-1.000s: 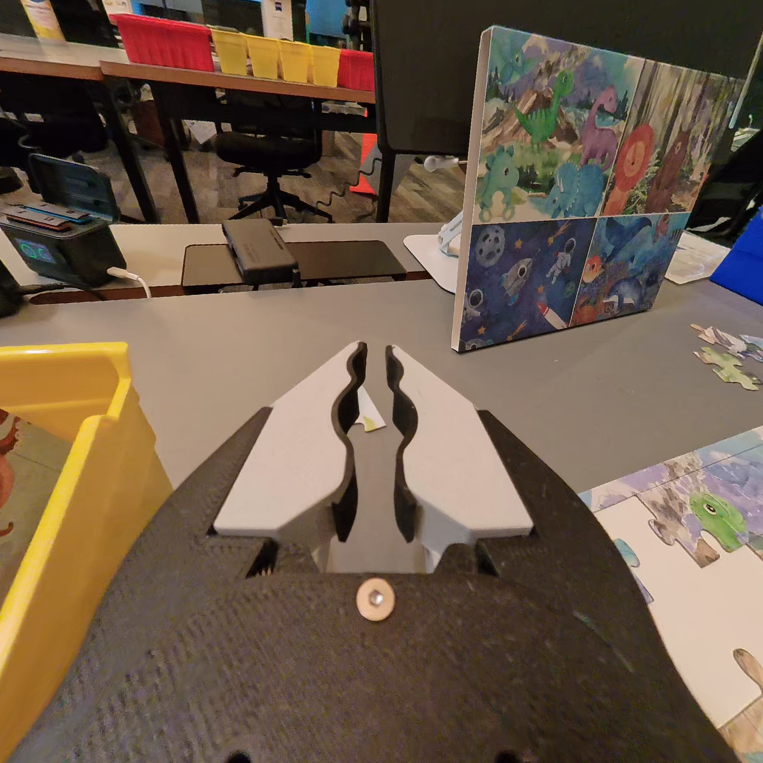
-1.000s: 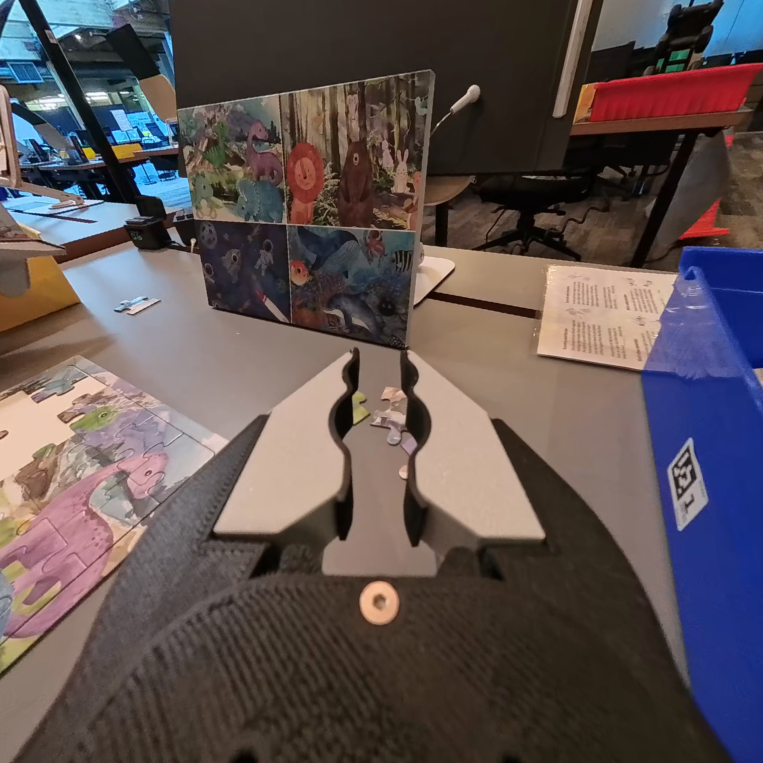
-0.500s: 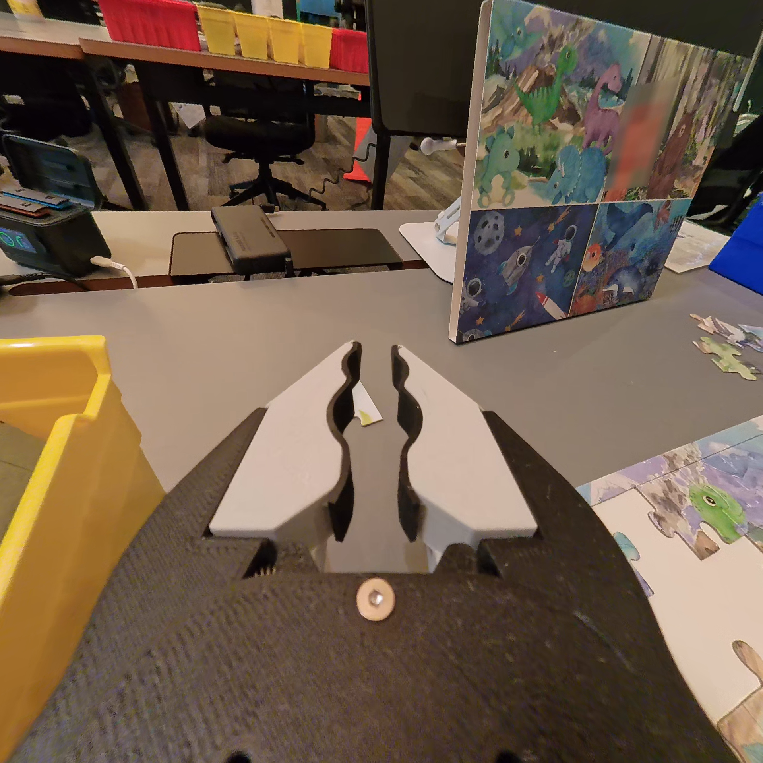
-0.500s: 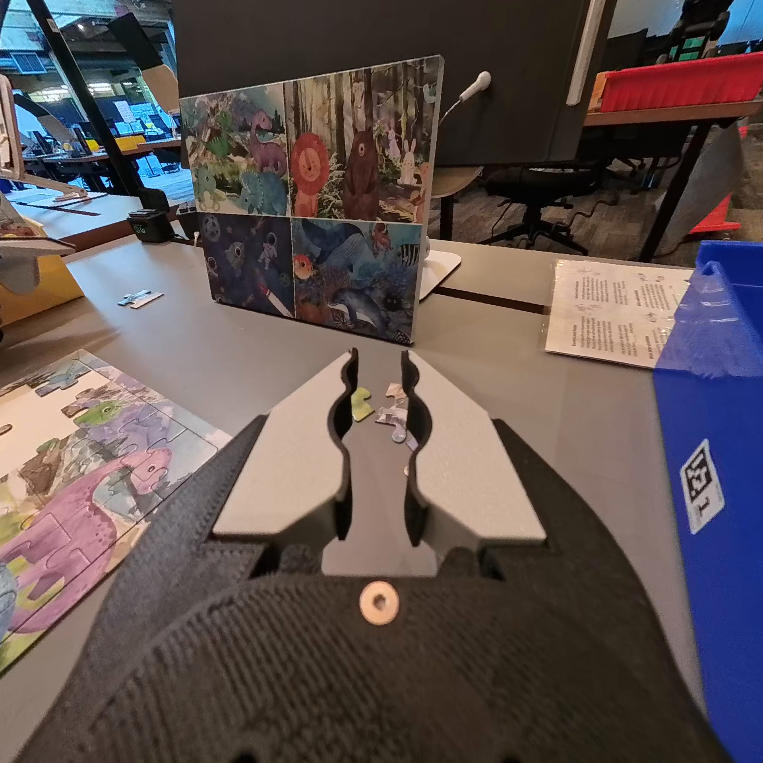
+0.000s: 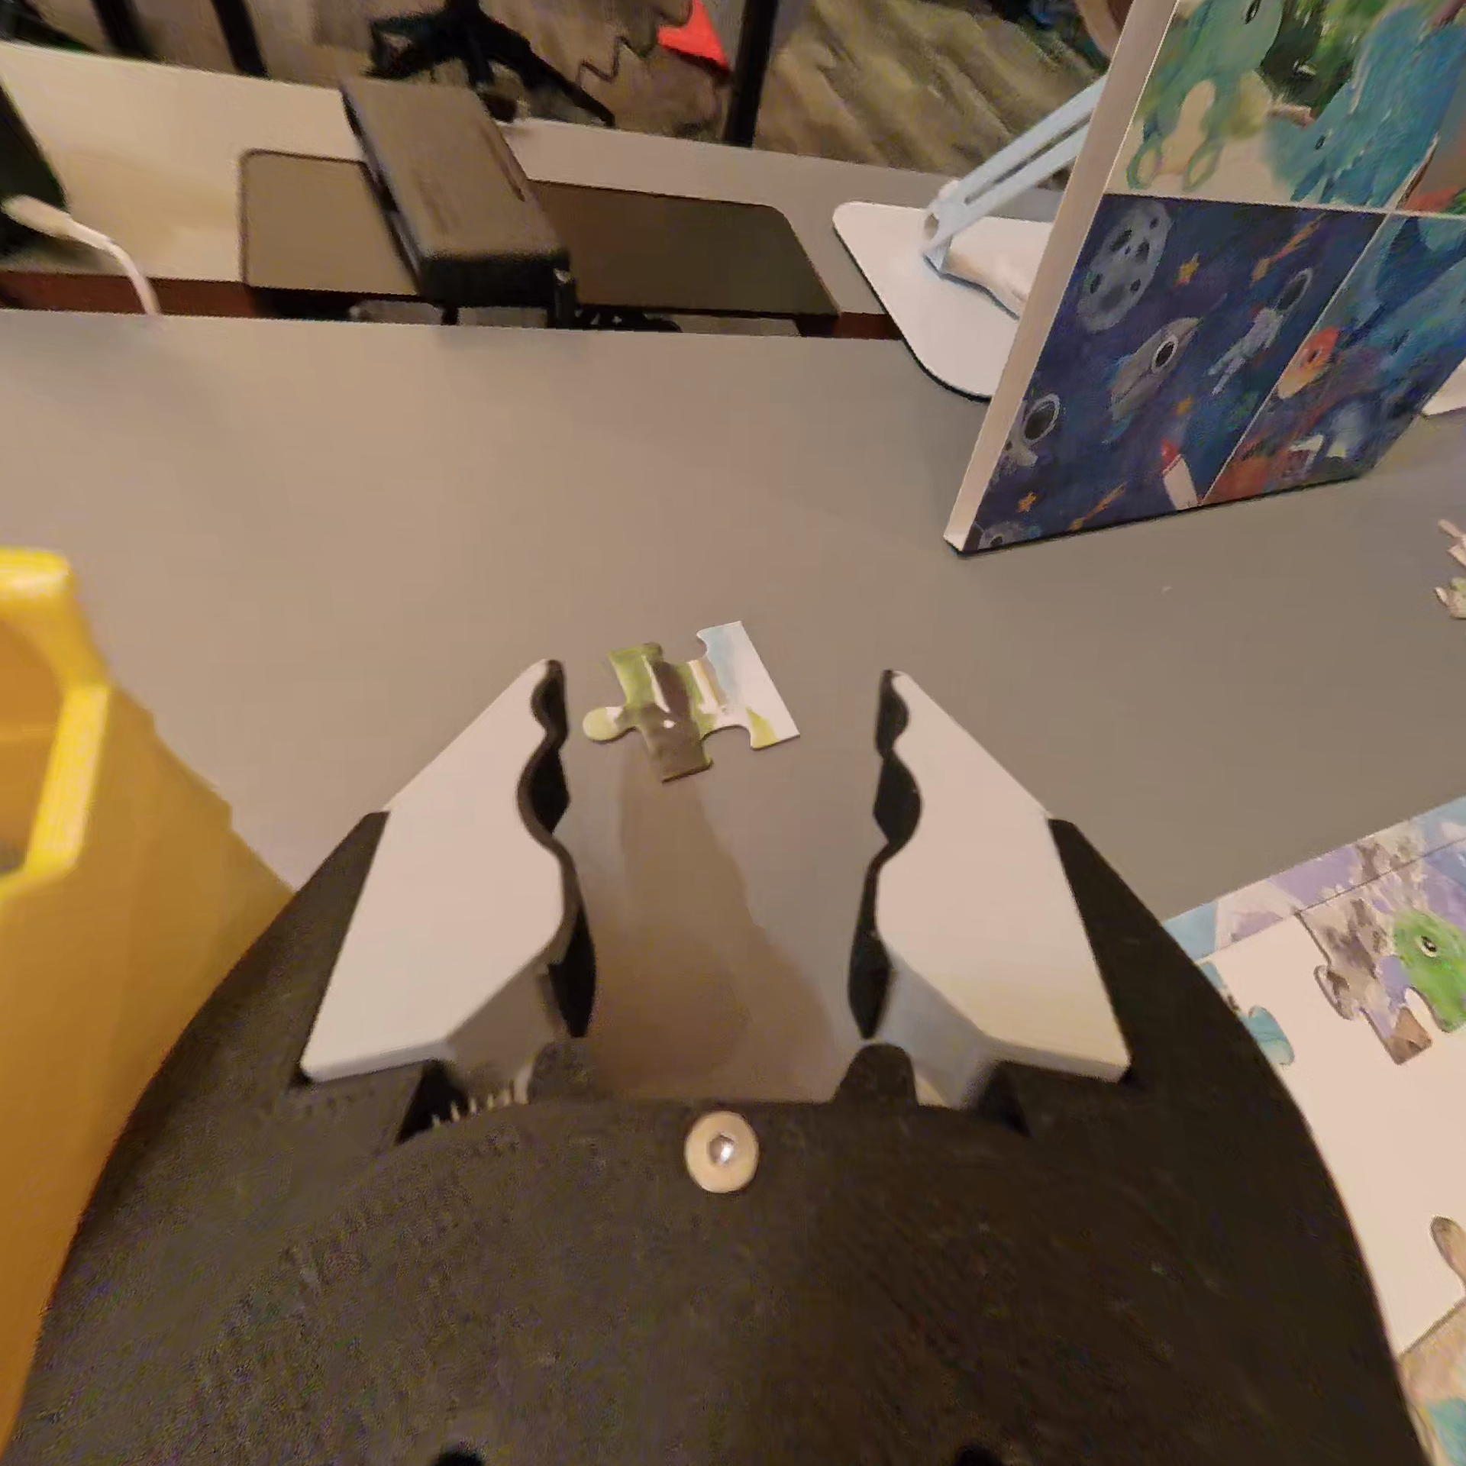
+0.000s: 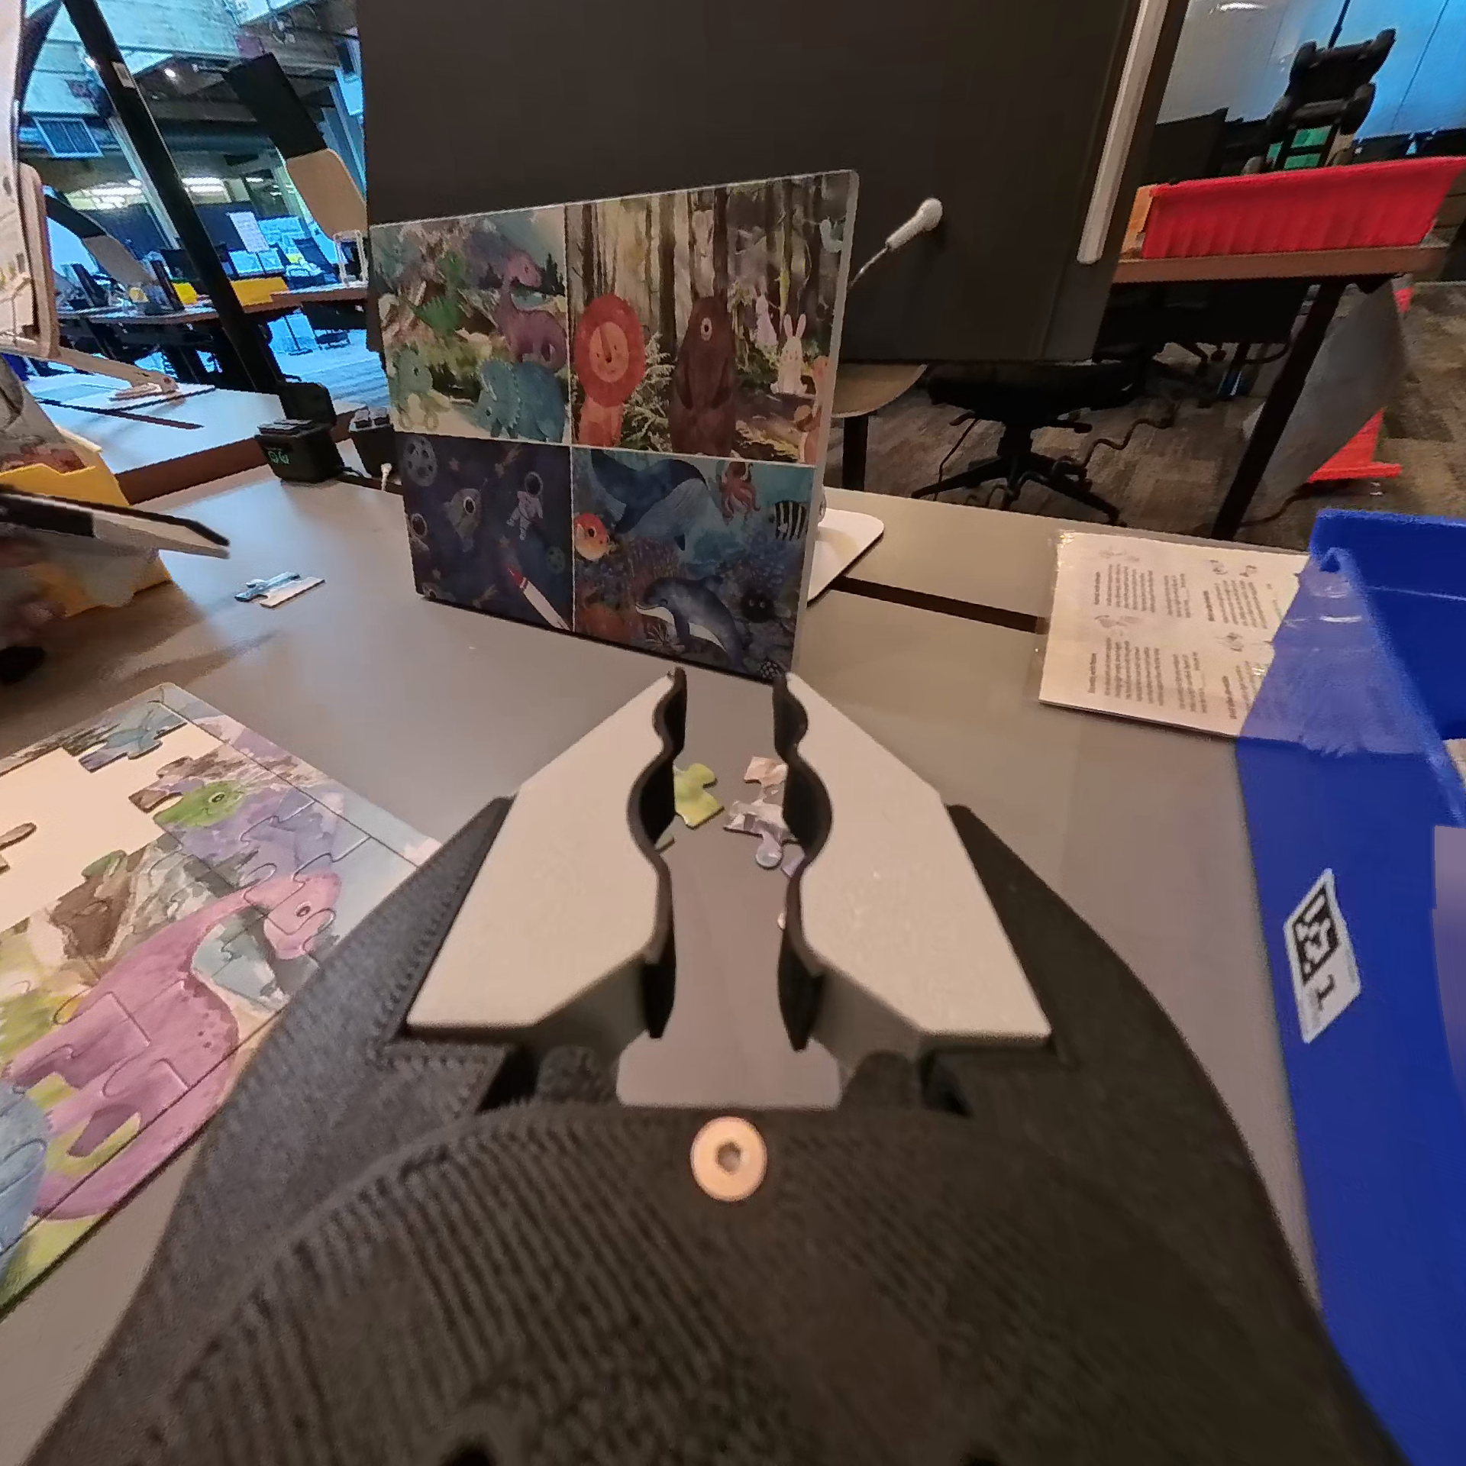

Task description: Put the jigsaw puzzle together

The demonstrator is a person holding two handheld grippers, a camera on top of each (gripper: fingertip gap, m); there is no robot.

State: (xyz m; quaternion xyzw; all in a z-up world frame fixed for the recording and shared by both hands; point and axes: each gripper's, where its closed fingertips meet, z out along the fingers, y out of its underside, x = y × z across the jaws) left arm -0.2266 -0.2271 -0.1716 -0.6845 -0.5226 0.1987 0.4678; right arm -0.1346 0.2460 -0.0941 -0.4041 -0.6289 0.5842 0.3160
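A small cluster of two joined puzzle pieces (image 5: 682,706), green-grey and pale blue, lies flat on the grey table. My left gripper (image 5: 722,678) is wide open just above it, fingertips on either side. The cluster also shows far left in the right wrist view (image 6: 278,587). The partly built dinosaur puzzle (image 5: 1364,1023) lies on a white board to the right, and it shows at the left in the right wrist view (image 6: 159,873). My right gripper (image 6: 730,682) is empty with a narrow gap, above loose green (image 6: 698,793) and grey-purple (image 6: 757,813) pieces.
The picture-covered puzzle box (image 6: 619,444) stands upright behind the pieces, and it also shows in the left wrist view (image 5: 1190,357). A yellow bin (image 5: 63,793) is at the left, a blue bin (image 6: 1388,873) at the right. A printed sheet (image 6: 1166,627) lies beside the blue bin. About 50 cm separates my left fingertips from my right.
My left gripper has opened wide from nearly shut and tipped down toward the two joined pieces. My right gripper has stayed almost still.
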